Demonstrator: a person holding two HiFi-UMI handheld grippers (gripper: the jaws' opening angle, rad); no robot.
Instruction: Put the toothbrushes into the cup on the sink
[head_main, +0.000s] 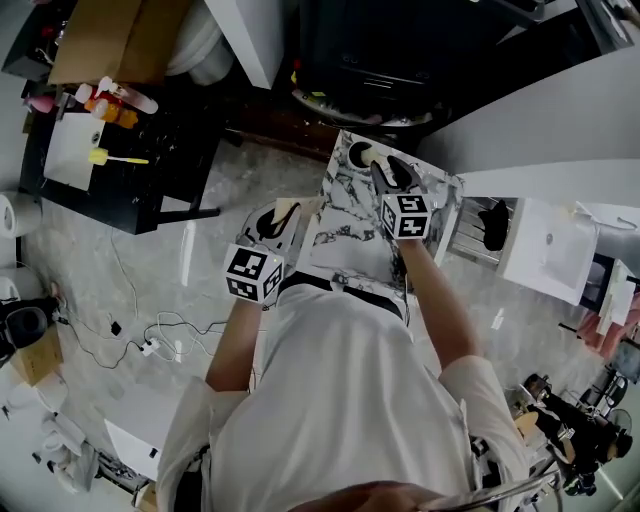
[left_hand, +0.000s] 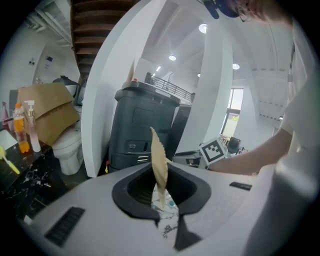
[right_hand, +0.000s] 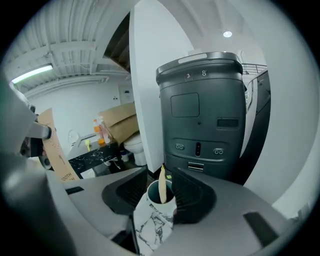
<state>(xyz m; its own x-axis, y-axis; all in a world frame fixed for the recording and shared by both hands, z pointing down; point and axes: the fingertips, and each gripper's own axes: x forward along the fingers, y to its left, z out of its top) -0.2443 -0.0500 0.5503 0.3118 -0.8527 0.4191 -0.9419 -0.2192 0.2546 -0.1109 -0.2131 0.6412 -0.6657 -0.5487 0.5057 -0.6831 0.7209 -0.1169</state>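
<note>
**Operator:** What is the state of the left gripper?

**Technician:** The left gripper (left_hand: 161, 192) has its jaws drawn close together on a flat tan toothbrush pack (left_hand: 159, 160). The pack stands upright between the pads, and its saw-toothed top edge rises above the jaws. In the head view this gripper sits just beside the left edge of the marble sink top (head_main: 345, 240).

**Operator:** And the right gripper?

**Technician:** The right gripper (right_hand: 160, 192) has its jaws spread wide and grips nothing. The cup (right_hand: 150, 225) stands between them. The left pad is clear of the cup wall. The right pad is just beside the rim, and contact there cannot be confirmed.

**Operator:** Where is the cup?

**Technician:** The cup is marble-patterned and upright. The head view shows the right gripper over the far part of the sink top, near its far edge, and the right gripper view shows the cup between that gripper's jaws. The gripper body hides the base of the cup.

**Operator:** What is in the cup?

**Technician:** One toothbrush (right_hand: 162, 184), seen as a tan stick, stands in the cup with its upper end above the rim. It is apart from both pads. A dark grey cabinet unit (right_hand: 205, 115) stands behind the cup.
</note>
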